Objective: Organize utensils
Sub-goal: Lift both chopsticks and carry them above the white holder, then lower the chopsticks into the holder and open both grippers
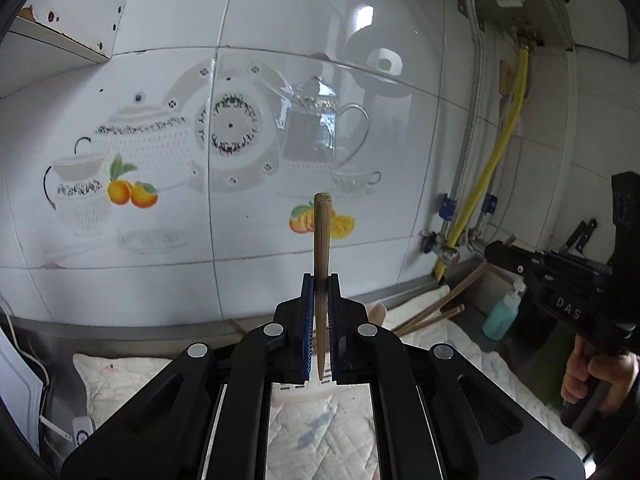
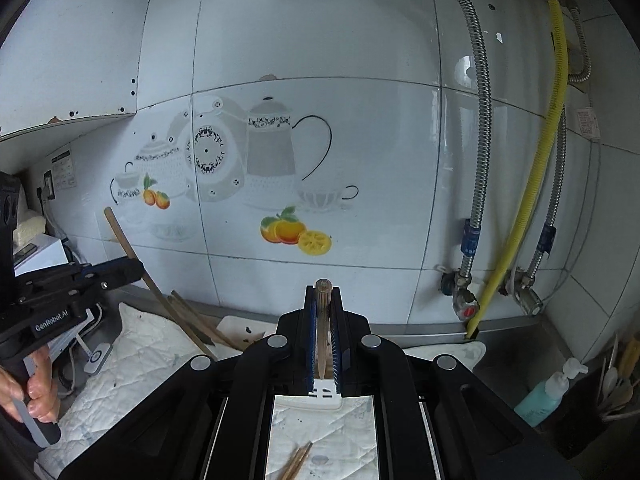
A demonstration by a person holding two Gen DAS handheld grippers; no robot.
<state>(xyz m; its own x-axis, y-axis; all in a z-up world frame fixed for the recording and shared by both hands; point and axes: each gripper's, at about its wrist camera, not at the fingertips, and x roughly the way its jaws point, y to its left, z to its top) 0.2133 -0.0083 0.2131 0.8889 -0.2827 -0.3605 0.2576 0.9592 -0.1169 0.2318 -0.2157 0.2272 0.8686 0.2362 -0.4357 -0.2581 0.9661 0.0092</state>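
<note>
My left gripper is shut on a brown wooden chopstick that points up toward the tiled wall; it also shows at the left of the right wrist view, chopstick slanting up. My right gripper is shut on another wooden chopstick, upright between the blue pads; it shows in the left wrist view at the right. Loose chopsticks lie on the white quilted mat below the right gripper. More chopsticks lean out of a white holder by the wall.
A tiled wall with teapot pictures stands close ahead. Metal hoses and a yellow pipe run down the right corner. A teal soap bottle and a dark cup of spoons stand at the right. A white box sits at left.
</note>
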